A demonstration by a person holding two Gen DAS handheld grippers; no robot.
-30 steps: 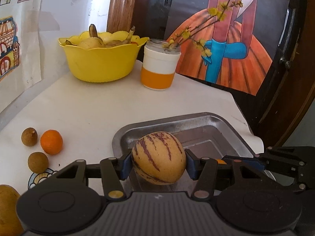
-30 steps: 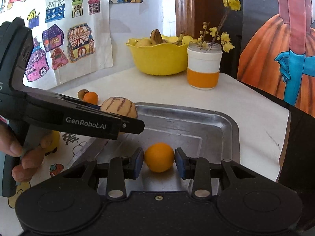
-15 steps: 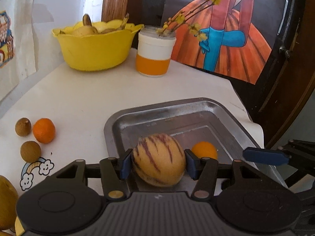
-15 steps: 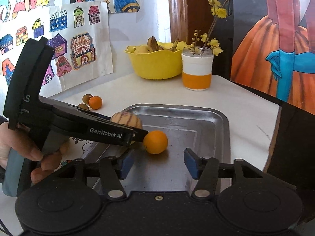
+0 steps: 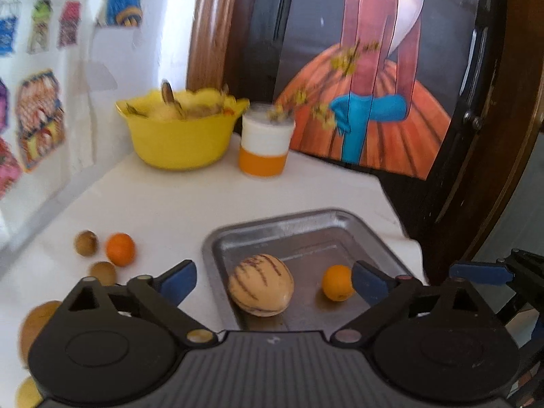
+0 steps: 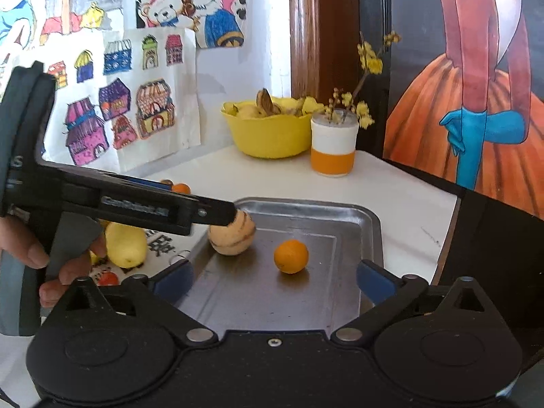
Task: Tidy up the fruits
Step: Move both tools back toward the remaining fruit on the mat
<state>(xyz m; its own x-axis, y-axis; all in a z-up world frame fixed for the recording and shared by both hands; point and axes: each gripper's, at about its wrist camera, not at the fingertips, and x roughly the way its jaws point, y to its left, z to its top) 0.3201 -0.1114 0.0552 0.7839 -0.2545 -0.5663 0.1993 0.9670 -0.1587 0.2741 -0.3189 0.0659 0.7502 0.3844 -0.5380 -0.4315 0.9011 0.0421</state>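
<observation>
A striped cream melon [image 5: 261,285] and a small orange [image 5: 337,283] lie in the metal tray [image 5: 302,234]; both also show in the right wrist view, melon [image 6: 234,238] and orange [image 6: 291,256]. My left gripper [image 5: 273,282] is open and empty, raised above the tray's near edge. My right gripper [image 6: 274,280] is open and empty, just short of the tray [image 6: 340,210]. On the white table left of the tray lie another orange [image 5: 120,249], two brown fruits [image 5: 85,243] and a yellow fruit [image 6: 125,244].
A yellow bowl [image 5: 176,139] of fruit and a white-and-orange jar [image 5: 264,148] with flower twigs stand at the back. Drawings hang on the left wall. A painting [image 5: 370,102] leans behind the table's right edge.
My left gripper has opened and let the melon down into the tray, then drawn back and up. My right gripper has released the orange in the tray and drawn back.
</observation>
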